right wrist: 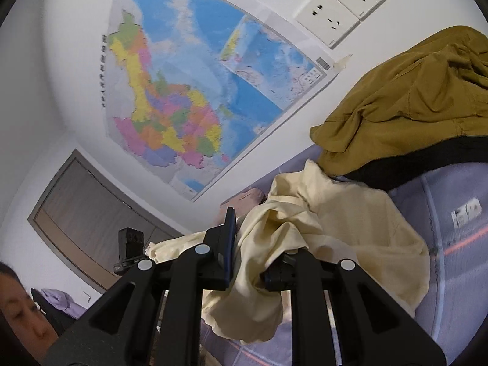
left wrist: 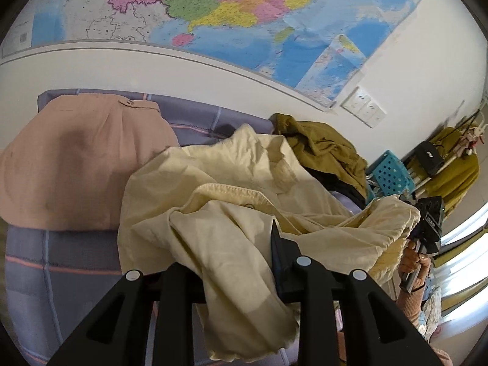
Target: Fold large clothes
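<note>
A pale yellow garment [left wrist: 231, 189] lies bunched on the purple plaid bed [left wrist: 61, 262]. My left gripper [left wrist: 244, 262] is shut on a fold of it; cloth drapes over the fingers and hides the left one. My right gripper [right wrist: 253, 244] is shut on another part of the same yellow garment [right wrist: 329, 228], with cloth bunched between the jaws. The right gripper also shows in the left wrist view [left wrist: 427, 222], holding the garment's far edge up. The left gripper shows in the right wrist view [right wrist: 131, 250], at the left.
A folded pink garment [left wrist: 76, 158] lies on the bed at the left. An olive garment [left wrist: 323, 146] over something black is piled at the right [right wrist: 405, 91]. A map [left wrist: 213, 9] and wall sockets [right wrist: 341, 9] are on the wall. A blue basket [left wrist: 390, 174] stands beyond.
</note>
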Available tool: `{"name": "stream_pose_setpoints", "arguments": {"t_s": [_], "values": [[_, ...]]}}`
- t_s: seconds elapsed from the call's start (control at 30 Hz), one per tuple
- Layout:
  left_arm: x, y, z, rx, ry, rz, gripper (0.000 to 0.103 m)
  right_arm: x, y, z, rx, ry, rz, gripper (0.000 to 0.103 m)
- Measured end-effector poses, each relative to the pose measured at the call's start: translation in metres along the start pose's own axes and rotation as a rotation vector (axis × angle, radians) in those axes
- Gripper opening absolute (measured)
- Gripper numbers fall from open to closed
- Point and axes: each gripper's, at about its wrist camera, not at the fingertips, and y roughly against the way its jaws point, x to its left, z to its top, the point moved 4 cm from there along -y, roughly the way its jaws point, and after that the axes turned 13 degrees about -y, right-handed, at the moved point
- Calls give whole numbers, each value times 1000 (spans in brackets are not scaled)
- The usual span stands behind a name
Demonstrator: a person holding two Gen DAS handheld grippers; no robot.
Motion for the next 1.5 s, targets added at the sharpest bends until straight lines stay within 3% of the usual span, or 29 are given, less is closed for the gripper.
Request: {"name": "stream_pose_setpoints", "arguments": {"t_s": [0.77,0.9,0.97,1.0,1.07,1.13,1.3,1.5], "values": [[62,-101,62,151,85,110,27,-75,-76,65,12,-170,-179,16],[70,-121,67,173,93,139,27,-84,-87,70,4,-185,-211,21],[74,-131,68,186,98,151,27,-84,-91,71,7,-175,-223,30],[76,-134,68,191,97,153,27,-83,-92,70,4,-163,-234,35],[78,-141,69,200,103,155,28,-76,-91,66,-6,-128,-241,61],[80,-147,70,207,109,151,28,-64,-85,59,-37,-73,-267,71],[88,-158,72,212,138,138,29,-31,-66,37,-149,106,-326,75],[88,-162,75,212,146,153,29,-11,-142,-18,55,431,-475,72]]}}
